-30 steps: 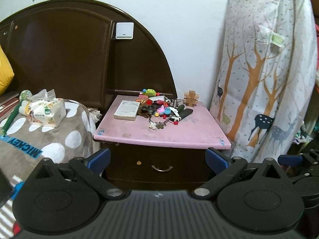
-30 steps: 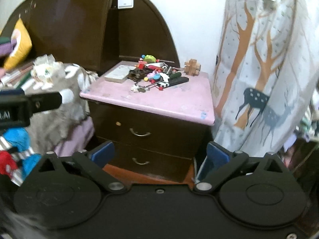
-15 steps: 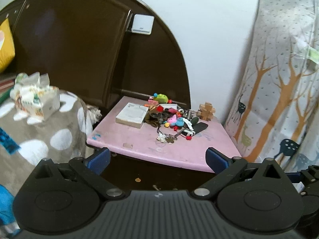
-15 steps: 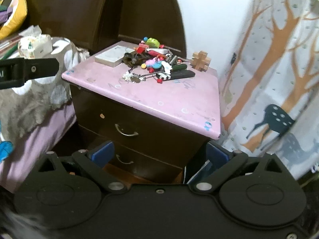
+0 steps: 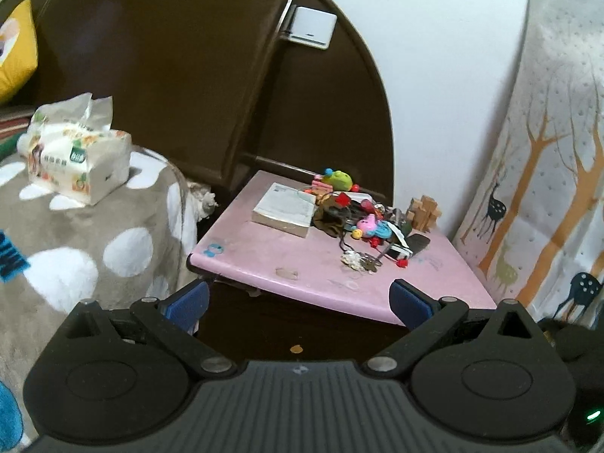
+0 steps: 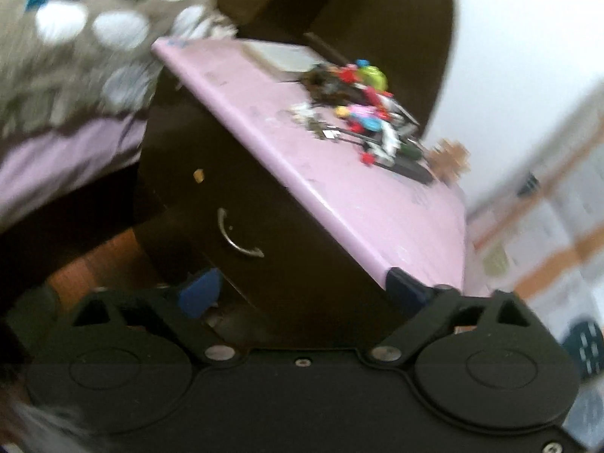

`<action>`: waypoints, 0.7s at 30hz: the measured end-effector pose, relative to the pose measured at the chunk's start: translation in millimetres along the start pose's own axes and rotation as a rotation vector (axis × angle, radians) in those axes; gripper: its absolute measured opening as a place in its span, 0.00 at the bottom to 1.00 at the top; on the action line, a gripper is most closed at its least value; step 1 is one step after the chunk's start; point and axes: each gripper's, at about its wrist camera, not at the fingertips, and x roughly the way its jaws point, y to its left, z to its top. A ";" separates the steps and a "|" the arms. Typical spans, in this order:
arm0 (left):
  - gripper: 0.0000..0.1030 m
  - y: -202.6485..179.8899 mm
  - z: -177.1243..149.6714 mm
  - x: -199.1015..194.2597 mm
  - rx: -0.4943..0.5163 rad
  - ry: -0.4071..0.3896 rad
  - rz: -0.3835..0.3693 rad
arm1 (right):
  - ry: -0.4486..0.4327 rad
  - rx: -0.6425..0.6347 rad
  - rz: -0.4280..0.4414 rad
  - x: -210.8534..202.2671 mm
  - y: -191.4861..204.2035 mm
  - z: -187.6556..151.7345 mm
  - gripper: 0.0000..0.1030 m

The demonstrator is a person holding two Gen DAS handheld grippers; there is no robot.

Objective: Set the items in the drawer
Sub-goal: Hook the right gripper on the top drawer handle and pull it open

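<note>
Crowding the nightstand (image 5: 302, 264): book (image 5: 285, 209), keys (image 5: 358, 260) (both grippers' fingers spread, empty)

We see a tissue pack (image 5: 77, 153) resting on a grey blanket (image 5: 94, 241) with white spots, left of the nightstand. Behind it stands a dark headboard (image 5: 170, 75) carrying a white box (image 5: 311, 32). A curtain (image 5: 547, 188) printed with trees and deer hangs at right.
</note>
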 end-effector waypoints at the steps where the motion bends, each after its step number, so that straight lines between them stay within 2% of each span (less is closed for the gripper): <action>1: 0.99 3.6 -0.4 3.0 -0.004 0.005 0.000 | 0.006 -0.041 0.004 9.5 5.0 1.3 0.44; 3: 0.99 10.7 -1.3 9.1 -0.011 0.015 -0.001 | 0.009 -0.129 0.020 27.0 16.0 3.5 0.50; 6: 0.99 21.5 -2.5 18.2 -0.021 0.029 -0.003 | -0.005 -0.258 0.045 49.0 33.6 6.4 0.52; 9: 0.99 28.8 -5.5 20.4 -0.030 0.041 -0.005 | 0.002 -0.337 0.089 71.9 46.5 11.5 0.52; 11: 0.99 27.0 -9.7 9.0 -0.034 0.040 -0.008 | -0.003 -0.404 0.095 84.8 55.7 13.4 0.51; 15: 0.99 38.8 -6.6 13.4 -0.070 0.041 -0.006 | 0.007 -0.470 0.112 104.7 66.3 18.3 0.50; 17: 0.99 44.5 -5.6 15.6 -0.091 0.049 -0.012 | 0.020 -0.485 0.120 112.2 67.7 21.1 0.46; 19: 0.99 46.7 -4.8 16.6 -0.095 0.051 -0.016 | 0.035 -0.491 0.131 118.2 68.2 24.3 0.34; 21: 0.99 48.2 -4.2 17.2 -0.096 0.050 -0.018 | 0.053 -0.504 0.134 123.7 69.3 27.0 0.28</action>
